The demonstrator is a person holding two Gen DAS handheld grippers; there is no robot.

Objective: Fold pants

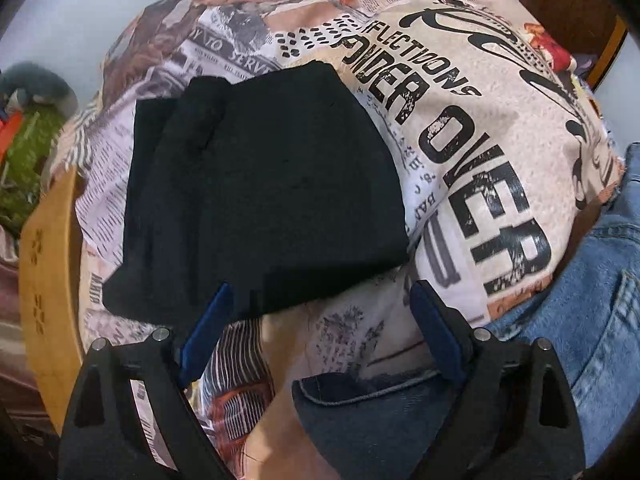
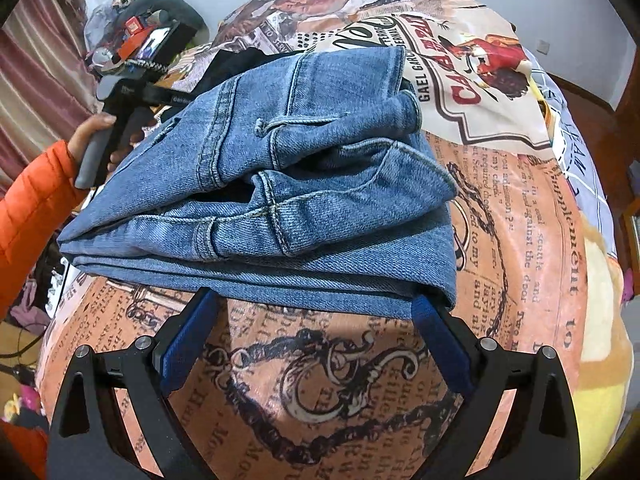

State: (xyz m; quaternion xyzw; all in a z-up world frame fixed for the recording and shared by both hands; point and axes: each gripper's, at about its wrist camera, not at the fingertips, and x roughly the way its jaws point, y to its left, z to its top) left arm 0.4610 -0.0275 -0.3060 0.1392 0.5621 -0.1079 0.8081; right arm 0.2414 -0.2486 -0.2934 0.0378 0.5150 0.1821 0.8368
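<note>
Folded blue jeans lie in a thick stack on the newspaper-print bedspread. My right gripper is open, its blue pads at the stack's near edge, holding nothing. In the left wrist view the jeans show at the right and a dark denim part lies between the fingers. A folded black garment lies ahead of my left gripper, which is open, its left pad at the garment's near edge. The left gripper's handle, held by a hand, shows in the right wrist view.
A wooden bed frame edge runs along the left. Green and orange clutter lies beyond it. A wooden piece stands at the far right. A person's orange sleeve is on the left.
</note>
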